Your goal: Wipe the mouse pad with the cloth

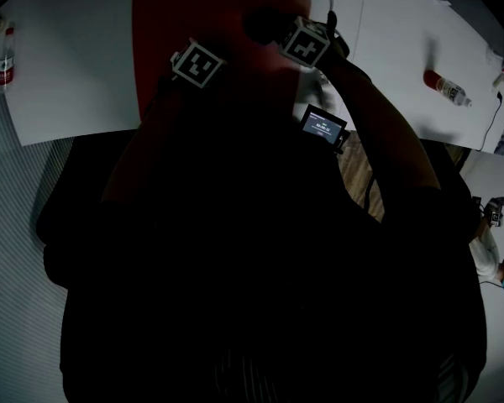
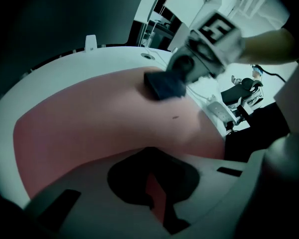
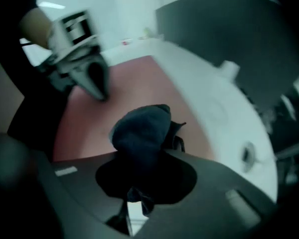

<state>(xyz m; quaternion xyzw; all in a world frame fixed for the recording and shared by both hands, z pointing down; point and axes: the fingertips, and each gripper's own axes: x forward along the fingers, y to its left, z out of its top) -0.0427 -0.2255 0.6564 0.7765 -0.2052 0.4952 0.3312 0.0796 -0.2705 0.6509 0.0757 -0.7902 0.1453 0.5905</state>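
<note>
The red mouse pad (image 1: 193,15) lies on the white table (image 1: 67,57). My right gripper (image 1: 305,44) is over the pad's far right part, shut on a dark blue cloth (image 1: 265,25). In the right gripper view the bunched cloth (image 3: 137,128) fills the jaws of the right gripper (image 3: 139,173) and rests on the pad (image 3: 139,78). My left gripper (image 1: 198,63) stands on the pad's middle. From the right gripper view its fingers (image 3: 97,81) are together, tip down on the pad. The left gripper view shows the right gripper (image 2: 204,44) pressing the cloth (image 2: 164,83) onto the pad (image 2: 89,123).
A red-capped bottle (image 1: 443,86) lies on the table at the right, another bottle (image 1: 6,57) at the left edge. A small lit screen (image 1: 323,127) sits on my right arm. A dark panel (image 3: 229,29) stands behind the table. A cable hole (image 3: 246,156) is beside the pad.
</note>
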